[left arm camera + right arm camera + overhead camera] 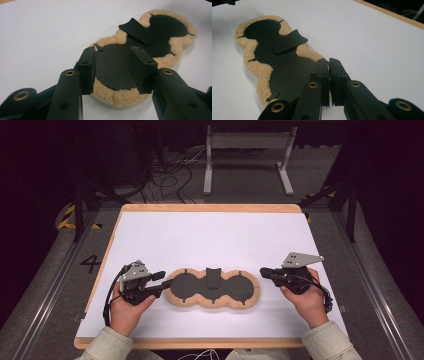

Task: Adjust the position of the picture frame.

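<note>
A flat three-lobed black pad (195, 287) with a tan fleece rim lies on the white table near its front edge. A black tab (212, 276) stands up from its middle. My left gripper (163, 281) is open at the pad's left end. In the left gripper view its jaws straddle the near lobe of the pad (112, 72), one on each side, low over the fleece. My right gripper (263, 271) is shut, its tips at the pad's right end. In the right gripper view its jaws (329, 63) are pressed together over the fleece rim of the pad (284, 67); I cannot tell whether they pinch it.
The white table top (215, 235) has a wooden border (210, 208) and stretches bare behind the pad. Beyond the far edge, a grey metal stand (247, 155) and loose cables (170, 175) lie on the floor.
</note>
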Tool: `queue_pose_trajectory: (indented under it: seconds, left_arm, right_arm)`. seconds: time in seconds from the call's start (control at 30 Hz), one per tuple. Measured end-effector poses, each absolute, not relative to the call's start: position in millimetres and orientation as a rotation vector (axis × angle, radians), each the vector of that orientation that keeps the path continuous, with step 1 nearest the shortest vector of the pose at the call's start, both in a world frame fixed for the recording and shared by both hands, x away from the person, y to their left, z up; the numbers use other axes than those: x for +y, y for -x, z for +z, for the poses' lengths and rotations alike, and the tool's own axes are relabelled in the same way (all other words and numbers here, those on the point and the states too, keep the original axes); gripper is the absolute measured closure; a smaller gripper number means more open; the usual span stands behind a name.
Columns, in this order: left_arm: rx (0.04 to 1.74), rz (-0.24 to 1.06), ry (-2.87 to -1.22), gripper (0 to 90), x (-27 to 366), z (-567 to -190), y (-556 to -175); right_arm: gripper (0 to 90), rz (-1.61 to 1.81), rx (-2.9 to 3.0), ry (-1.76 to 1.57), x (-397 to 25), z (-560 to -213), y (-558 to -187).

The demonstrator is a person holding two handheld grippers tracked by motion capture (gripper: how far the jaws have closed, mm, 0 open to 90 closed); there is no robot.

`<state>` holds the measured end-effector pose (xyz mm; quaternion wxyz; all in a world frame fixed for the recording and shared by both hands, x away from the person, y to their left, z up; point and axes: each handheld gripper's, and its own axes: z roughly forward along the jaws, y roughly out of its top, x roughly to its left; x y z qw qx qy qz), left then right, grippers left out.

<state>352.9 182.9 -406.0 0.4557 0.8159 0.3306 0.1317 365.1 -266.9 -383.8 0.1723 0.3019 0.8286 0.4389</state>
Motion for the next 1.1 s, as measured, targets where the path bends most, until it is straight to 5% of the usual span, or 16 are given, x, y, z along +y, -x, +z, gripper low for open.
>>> queue_pose_trajectory:
  seconds: [0.53,1.1]
  left_arm:
    - [0.648,0.181,-2.134,89.1,168.0,-395.1,-339.9]
    - [0.529,-0.107,-2.46,90.0,132.9,-415.2,-341.5]
  right_arm:
    - [88.1,1.251,2.371,-0.839,-262.8,-382.6,-367.6]
    - [87.6,1.258,2.394,-0.845,-261.8,-384.9,-368.3]
